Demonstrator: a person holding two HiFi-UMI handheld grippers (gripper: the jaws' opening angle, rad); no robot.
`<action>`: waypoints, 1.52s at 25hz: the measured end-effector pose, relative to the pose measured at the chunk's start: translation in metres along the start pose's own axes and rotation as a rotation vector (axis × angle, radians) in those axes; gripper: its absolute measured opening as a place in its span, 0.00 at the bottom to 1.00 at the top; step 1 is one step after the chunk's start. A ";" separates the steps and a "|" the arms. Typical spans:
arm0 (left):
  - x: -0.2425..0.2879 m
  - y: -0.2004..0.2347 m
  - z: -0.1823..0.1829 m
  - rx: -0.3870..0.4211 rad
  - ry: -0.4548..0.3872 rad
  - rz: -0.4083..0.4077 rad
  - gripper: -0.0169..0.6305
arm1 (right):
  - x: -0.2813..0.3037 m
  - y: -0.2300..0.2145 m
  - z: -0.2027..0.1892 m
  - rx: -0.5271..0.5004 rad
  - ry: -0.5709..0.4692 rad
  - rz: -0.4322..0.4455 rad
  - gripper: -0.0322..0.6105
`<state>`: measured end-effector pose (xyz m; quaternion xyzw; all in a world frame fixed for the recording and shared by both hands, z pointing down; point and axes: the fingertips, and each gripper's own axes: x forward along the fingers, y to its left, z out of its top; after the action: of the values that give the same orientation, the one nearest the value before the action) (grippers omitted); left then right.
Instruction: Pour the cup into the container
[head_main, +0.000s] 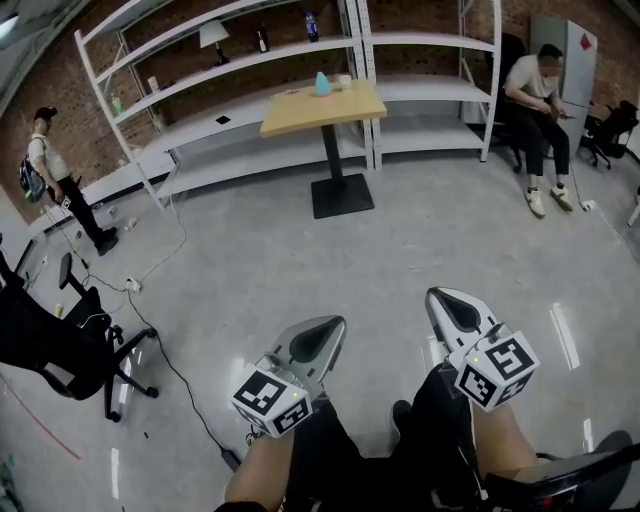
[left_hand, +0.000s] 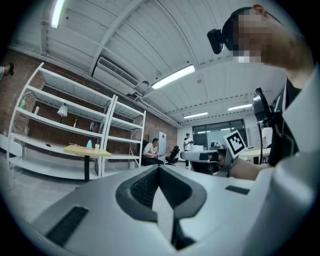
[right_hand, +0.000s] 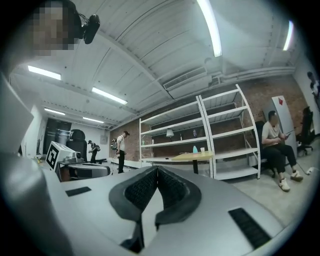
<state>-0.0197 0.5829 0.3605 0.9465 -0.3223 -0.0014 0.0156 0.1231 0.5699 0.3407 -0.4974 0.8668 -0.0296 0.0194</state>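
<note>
Far ahead stands a small wooden table (head_main: 300, 113) on a black pedestal. On it are a pale blue container (head_main: 323, 84) and a small white cup (head_main: 344, 82) just to its right. My left gripper (head_main: 337, 323) and right gripper (head_main: 436, 296) are held low over the floor, well short of the table. Both are shut with nothing between the jaws. The left gripper view shows its closed jaws (left_hand: 159, 168), with the blue container (left_hand: 89, 144) and the cup (left_hand: 97, 147) tiny in the distance. In the right gripper view the shut gripper (right_hand: 157, 169) points toward the container (right_hand: 195, 149) and the cup (right_hand: 202, 149).
White metal shelving (head_main: 250, 60) lines the brick wall behind the table. A black office chair (head_main: 60, 350) is at the left, with a cable (head_main: 165, 350) across the floor. One person (head_main: 60, 180) stands at the far left, and another person (head_main: 540, 110) sits at the far right.
</note>
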 end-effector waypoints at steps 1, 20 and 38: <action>0.002 0.005 0.007 0.008 -0.010 0.010 0.03 | 0.004 -0.005 0.007 0.001 -0.011 -0.008 0.05; 0.149 0.148 0.015 0.003 -0.004 -0.020 0.03 | 0.143 -0.103 0.016 -0.009 -0.030 -0.013 0.05; 0.294 0.388 0.040 0.007 -0.041 0.029 0.03 | 0.396 -0.231 0.040 -0.019 -0.040 -0.002 0.05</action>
<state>-0.0239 0.0949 0.3344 0.9415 -0.3363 -0.0197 0.0057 0.1246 0.1107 0.3156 -0.4987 0.8661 -0.0114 0.0317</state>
